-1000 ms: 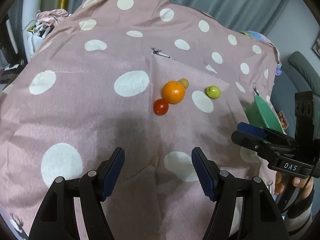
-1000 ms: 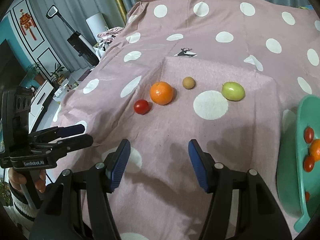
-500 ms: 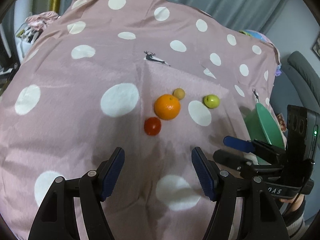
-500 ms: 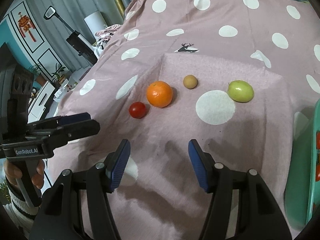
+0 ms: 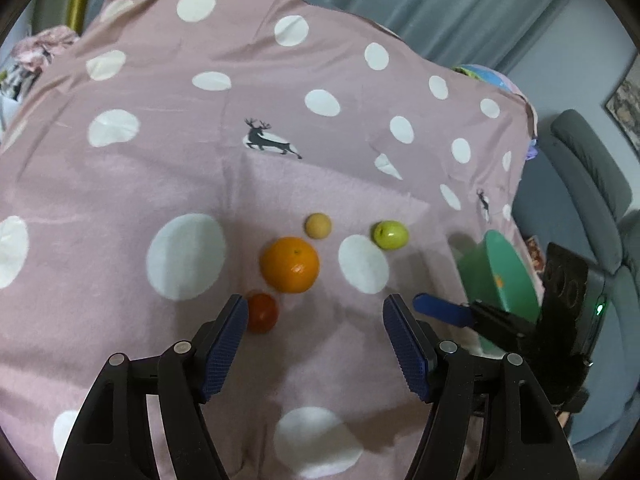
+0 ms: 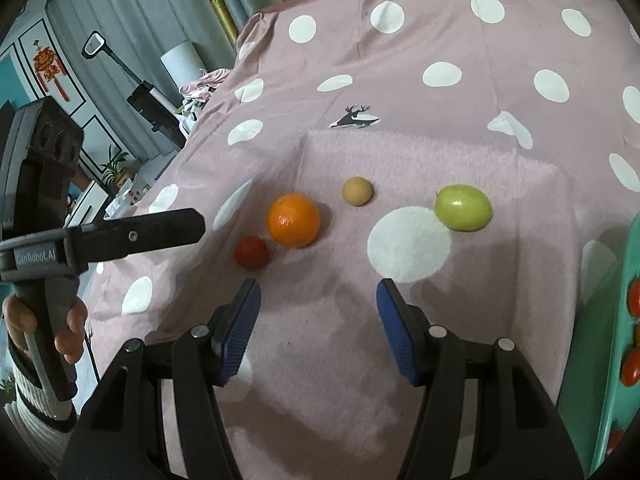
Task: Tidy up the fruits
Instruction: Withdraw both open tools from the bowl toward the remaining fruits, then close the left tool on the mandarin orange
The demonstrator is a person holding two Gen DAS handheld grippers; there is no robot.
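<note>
Pink polka-dot cloth (image 5: 120, 184) carries four loose fruits: a red tomato (image 5: 262, 312) just beside an orange (image 5: 289, 265), a small tan fruit (image 5: 318, 225) behind it, a green fruit (image 5: 390, 235) farther right; the left gripper (image 5: 314, 340) hovers with fingers wide apart, one pad beside the tomato; the right gripper (image 6: 318, 328) is likewise spread, empty; a green bowl (image 6: 600, 360) at the right edge holds tomatoes.

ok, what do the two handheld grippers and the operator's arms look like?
Both grippers, left gripper and right gripper, are black plastic with ribbed blue finger pads and silver pivot screws. White "GenRobot.AI" lettering marks the left one's side. The bare left hand has a black-and-white striped knit cuff.
</note>
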